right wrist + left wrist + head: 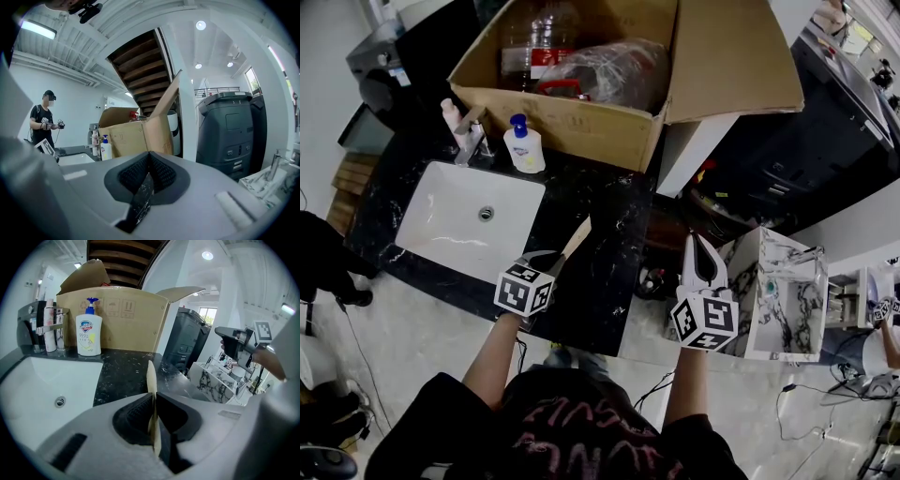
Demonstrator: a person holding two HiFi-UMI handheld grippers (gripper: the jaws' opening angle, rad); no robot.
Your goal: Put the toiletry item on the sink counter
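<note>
A thin beige toiletry item [577, 238] is clamped edge-on in the left gripper [557, 257] above the dark sink counter [602, 277], apparently to be laid beside the basin [455, 230], while the right gripper [697, 251], closed on nothing, is held aside.

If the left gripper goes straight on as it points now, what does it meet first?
Most likely the front wall of the brown cardboard box, near its right corner. The left gripper, shut on a thin beige strip, points across black marble counter; the white pump bottle stands left of that line.
</note>
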